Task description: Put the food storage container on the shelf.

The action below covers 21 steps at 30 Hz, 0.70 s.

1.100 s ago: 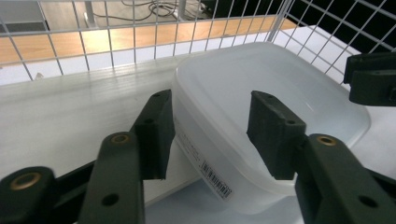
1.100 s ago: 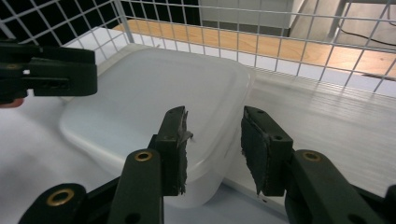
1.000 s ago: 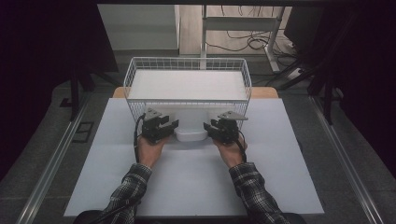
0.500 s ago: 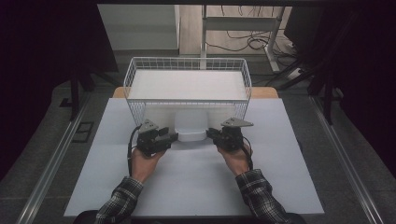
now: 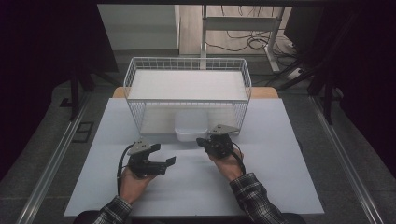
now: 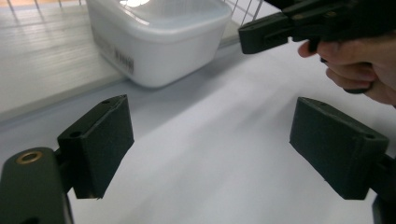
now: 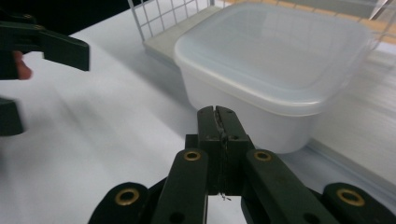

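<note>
The left gripper [image 5: 169,162] has just spread its fingers [image 6: 98,140] wide, nothing between them, over the bare tabletop [image 5: 280,177]. The right gripper [image 5: 201,140] has its fingers [image 7: 218,122] pressed together, empty, just beside the tub [image 5: 190,127], which sits at the basket [image 5: 135,74] front.

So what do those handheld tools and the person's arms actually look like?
Each tool, left and right, is black, with two blocky jaws on linkage arms pinned by brass-coloured rivets. A grey three-cornered plate tops each, and a black cable trails off. The sleeves are dark plaid.
</note>
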Available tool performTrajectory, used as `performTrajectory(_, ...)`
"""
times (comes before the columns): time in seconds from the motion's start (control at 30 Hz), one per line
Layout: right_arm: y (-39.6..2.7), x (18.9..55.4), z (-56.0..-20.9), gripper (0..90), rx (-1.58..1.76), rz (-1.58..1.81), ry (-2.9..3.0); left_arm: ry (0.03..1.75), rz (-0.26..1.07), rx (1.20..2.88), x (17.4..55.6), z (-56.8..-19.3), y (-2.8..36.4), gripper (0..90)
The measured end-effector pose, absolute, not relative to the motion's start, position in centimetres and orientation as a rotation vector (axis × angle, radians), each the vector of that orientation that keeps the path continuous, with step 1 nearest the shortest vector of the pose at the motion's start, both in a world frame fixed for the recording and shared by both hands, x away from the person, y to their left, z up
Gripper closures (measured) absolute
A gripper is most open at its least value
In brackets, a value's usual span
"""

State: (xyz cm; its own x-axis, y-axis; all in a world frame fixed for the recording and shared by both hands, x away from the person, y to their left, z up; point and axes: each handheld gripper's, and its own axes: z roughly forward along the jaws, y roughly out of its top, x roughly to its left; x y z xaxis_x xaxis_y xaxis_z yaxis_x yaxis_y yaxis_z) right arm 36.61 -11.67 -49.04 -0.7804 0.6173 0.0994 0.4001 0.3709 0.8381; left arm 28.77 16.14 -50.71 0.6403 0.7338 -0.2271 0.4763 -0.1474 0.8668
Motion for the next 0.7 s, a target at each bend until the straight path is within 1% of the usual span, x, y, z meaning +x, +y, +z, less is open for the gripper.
performTrajectory(0.2,-10.7,37.2,-50.0,88.5,0.917,1.34,2.429,0.991,0.305,1.8,27.6,-51.2,17.0,10.1)
performTrajectory(0.43,-9.8,38.3,-50.7,88.5,0.925,1.314,2.439,0.964,0.336,1.86,27.0,-52.0,17.3,4.7)
performTrajectory(0.5,-9.6,38.6,-50.8,88.5,0.924,1.317,2.435,0.95,0.376,1.898,26.8,-52.2,16.9,4.1)
performTrajectory(0.7,-9.0,39.1,-51.1,88.5,0.937,1.315,2.426,0.942,0.384,1.919,26.7,-52.3,16.7,3.7)
